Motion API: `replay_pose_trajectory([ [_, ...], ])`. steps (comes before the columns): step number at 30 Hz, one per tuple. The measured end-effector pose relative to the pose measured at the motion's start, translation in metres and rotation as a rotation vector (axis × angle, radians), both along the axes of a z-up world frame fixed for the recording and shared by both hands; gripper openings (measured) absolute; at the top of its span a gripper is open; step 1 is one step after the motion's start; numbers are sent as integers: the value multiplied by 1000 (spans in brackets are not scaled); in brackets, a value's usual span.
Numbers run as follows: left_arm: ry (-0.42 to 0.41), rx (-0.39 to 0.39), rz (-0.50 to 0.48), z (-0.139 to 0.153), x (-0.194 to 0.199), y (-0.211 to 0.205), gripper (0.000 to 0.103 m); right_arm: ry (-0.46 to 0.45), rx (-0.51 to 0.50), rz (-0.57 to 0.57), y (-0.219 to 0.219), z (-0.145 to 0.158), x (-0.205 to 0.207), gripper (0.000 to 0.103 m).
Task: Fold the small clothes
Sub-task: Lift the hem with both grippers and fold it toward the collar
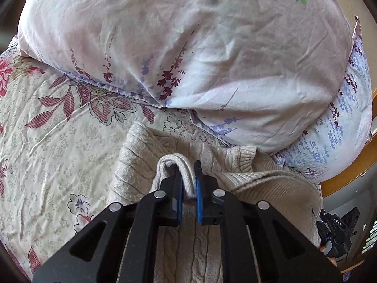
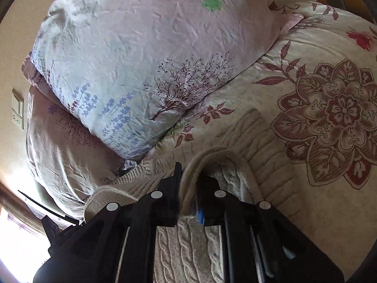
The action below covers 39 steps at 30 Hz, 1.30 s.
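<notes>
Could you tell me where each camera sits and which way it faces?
Left wrist: on the left claw, looking down along it at the sweater, bedsheet and pillow; the right claw shows at the right edge.
Right wrist: on the right claw, facing the sweater, pillow and bedsheet.
Shared: sweater, pillow, bedsheet.

Left gripper (image 1: 188,184) pinches sweater (image 1: 141,155) fold beside pillow (image 1: 188,47).

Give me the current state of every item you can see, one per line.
Sweater: partly folded on the bedspread, an edge pinched in each gripper.
Left gripper: shut on a sweater fold.
Right gripper: shut on the sweater edge.
Pillow: lying on the bedspread, wrinkled.
</notes>
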State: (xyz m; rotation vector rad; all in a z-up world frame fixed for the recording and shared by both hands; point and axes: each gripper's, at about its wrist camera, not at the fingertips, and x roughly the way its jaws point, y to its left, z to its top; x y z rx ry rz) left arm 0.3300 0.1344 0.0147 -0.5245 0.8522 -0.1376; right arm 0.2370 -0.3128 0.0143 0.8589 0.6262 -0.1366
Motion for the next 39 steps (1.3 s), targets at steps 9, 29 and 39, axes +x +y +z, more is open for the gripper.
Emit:
replay_pose_trajectory([
  [9,-114,104,-59,37,-24,4,70,-41,-214,-6,-3,46,-17,60],
  [29,63,312,-159,8,29,-24,20,191,-217,187,-11,8,57,10],
  [39,40,329,-151,11,29,-27,11,184,-263,159,-7,7,58,10],
])
